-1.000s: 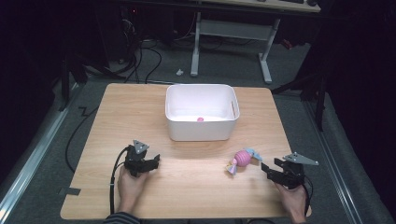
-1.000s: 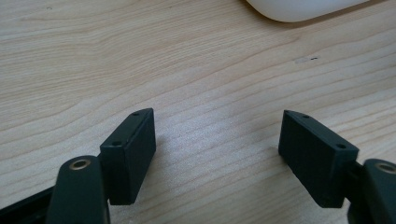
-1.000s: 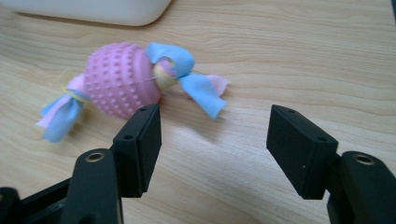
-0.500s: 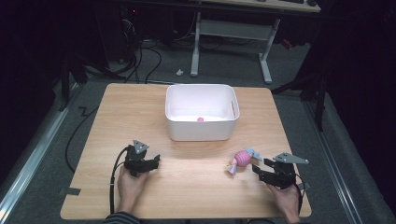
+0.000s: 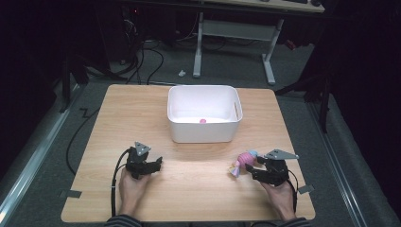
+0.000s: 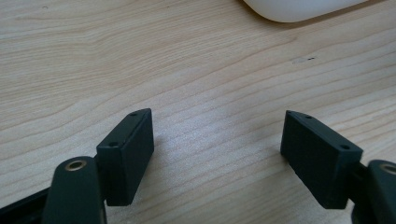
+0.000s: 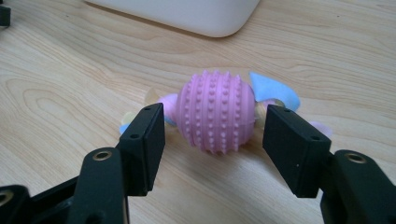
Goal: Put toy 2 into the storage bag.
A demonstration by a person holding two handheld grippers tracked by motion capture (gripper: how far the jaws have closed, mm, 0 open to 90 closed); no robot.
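Right gripper (image 7: 212, 140): jaws spread, one on each side of the pink studded toy (image 7: 215, 111), not yet pinching it; a sliver of wood shows between each pad and the toy's body.
Left gripper (image 6: 217, 154): jaws wide apart over bare wood, grasping nothing, resting low near the front left of the table (image 5: 142, 109).
Toy: a pink egg-shaped body covered in small bumps, with soft blue and pale fins sticking out at both ends. It lies on the table front right, in front of the white bin (image 5: 204, 113) and apart from it.
Bin: open-topped, standing at the table's middle toward the far side; a small pink item (image 5: 202, 121) lies inside near its front wall.
Step in hand: probably closing on the toy to lift it, likely toward the bin.
Risk, slip: the body is rounded and studded, so flat pads closing off-centre could squeeze it forward and out of the jaws.
Risk, fins: the left pad sits close to the fin end; pinching a soft fin instead of the body would give a loose hold, and the toy could swing or drop on the lift.
Risk, roll: a one-sided nudge from either jaw before both touch could roll the toy across the smooth wood.
Risk, bin: carrying too low could knock the toy against the bin's front rim.
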